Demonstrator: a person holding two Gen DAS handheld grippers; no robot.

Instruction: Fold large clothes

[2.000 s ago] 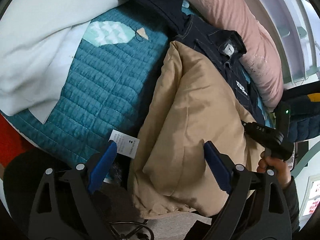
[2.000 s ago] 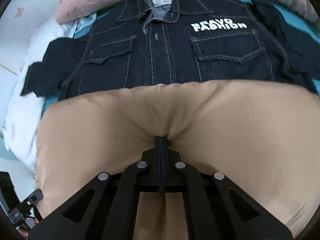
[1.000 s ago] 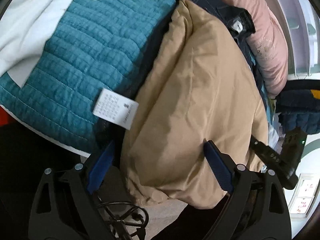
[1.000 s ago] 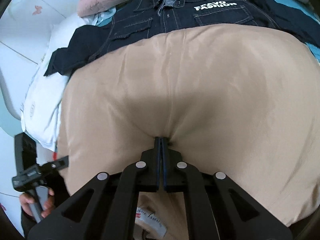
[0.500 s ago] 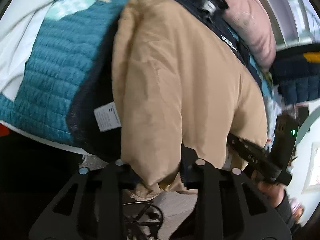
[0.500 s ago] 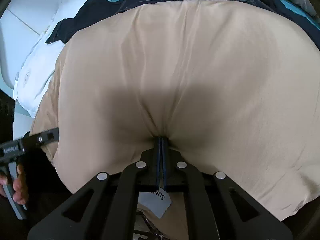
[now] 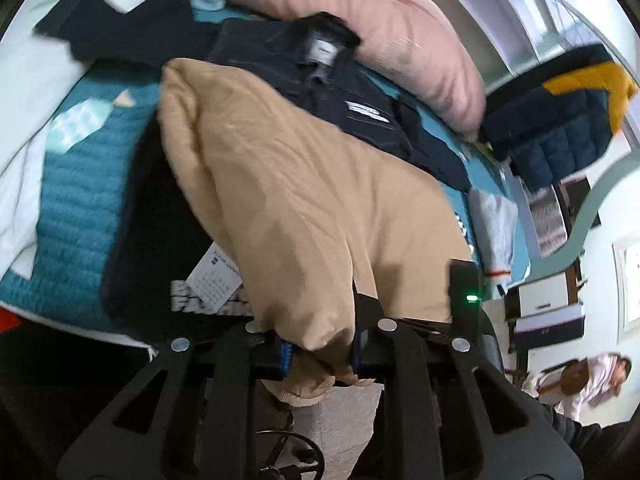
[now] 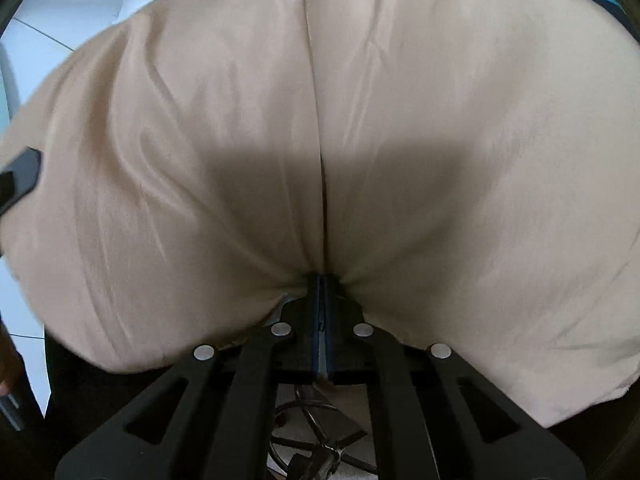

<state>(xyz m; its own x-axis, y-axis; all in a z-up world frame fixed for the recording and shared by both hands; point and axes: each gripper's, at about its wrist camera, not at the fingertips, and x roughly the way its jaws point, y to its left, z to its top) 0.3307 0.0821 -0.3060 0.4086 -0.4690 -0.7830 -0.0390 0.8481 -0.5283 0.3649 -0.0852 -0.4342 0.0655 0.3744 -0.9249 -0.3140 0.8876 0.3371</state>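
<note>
From the left wrist cam, the left gripper [image 7: 322, 350] has just been closing and now has a bunched corner of the tan jacket [image 7: 304, 184] pinched between its blue pads, so it's clamped on fabric. The jacket's tan lining drapes up and away over the teal quilt [image 7: 76, 196] on the bed, partly covering a dark denim jacket [image 7: 340, 92] with white lettering. A pink pillow [image 7: 360, 12] sits behind that, a navy and yellow puffer [image 7: 560, 120] off to the right, and a white care tag [image 7: 216, 276] pokes out by the lining's left edge. The picture is pretty motion-blurred, so finer detail is iffy. From the right wrist cam, the right gripper [image 8: 322, 320] is squeezed tight on the tan lining, which balloons out and fills nearly the whole view.
</note>
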